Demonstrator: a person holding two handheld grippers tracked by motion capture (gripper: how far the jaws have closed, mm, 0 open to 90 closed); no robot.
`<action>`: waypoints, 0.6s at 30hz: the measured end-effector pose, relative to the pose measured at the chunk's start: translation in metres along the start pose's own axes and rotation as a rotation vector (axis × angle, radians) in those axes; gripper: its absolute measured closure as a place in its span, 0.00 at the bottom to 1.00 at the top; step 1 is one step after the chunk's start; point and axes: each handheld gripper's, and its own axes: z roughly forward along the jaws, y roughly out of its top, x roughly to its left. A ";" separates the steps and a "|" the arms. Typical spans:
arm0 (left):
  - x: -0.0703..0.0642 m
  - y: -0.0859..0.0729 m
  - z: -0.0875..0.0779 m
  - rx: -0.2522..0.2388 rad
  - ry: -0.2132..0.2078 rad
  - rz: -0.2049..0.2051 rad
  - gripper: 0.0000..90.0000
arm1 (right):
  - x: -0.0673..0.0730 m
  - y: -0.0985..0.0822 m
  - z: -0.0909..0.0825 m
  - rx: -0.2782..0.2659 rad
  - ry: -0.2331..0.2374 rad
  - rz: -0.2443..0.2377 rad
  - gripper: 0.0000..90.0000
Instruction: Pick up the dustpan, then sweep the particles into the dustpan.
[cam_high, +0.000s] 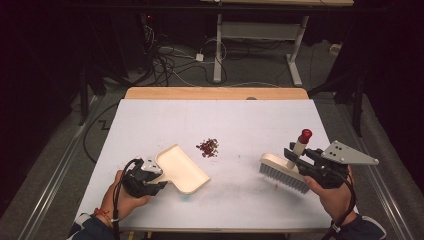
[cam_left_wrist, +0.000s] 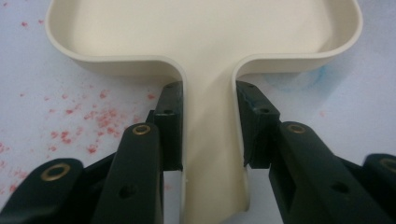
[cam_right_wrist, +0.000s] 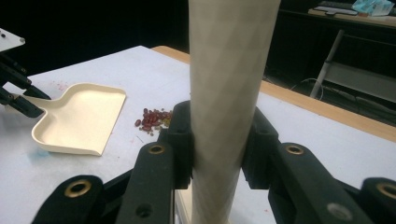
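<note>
White bench (cam_high: 150, 120) with a bare wooden strip (cam_high: 215, 93) along its far edge. Faint red specks (cam_left_wrist: 88, 121) stain the bench surface at near left. Grey floor beyond the bench; tangle of black cables (cam_high: 165, 62) at far left. White-legged desk frame (cam_high: 260, 35) at far centre, feet resting on the floor. Background beyond is dark.

high view looks down from above; both gripper views sit close, sharing the dustpan (cam_high: 181, 168).
</note>
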 end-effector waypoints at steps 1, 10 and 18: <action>0.000 0.000 0.000 0.002 0.001 0.002 0.71 | -0.001 -0.001 -0.001 -0.004 0.002 0.011 0.77; 0.000 -0.003 0.006 0.009 -0.008 -0.005 0.71 | -0.002 0.002 0.005 -0.014 -0.002 0.011 0.77; 0.000 -0.001 0.008 0.011 -0.009 -0.005 0.71 | -0.007 0.010 0.036 -0.025 0.022 0.055 0.77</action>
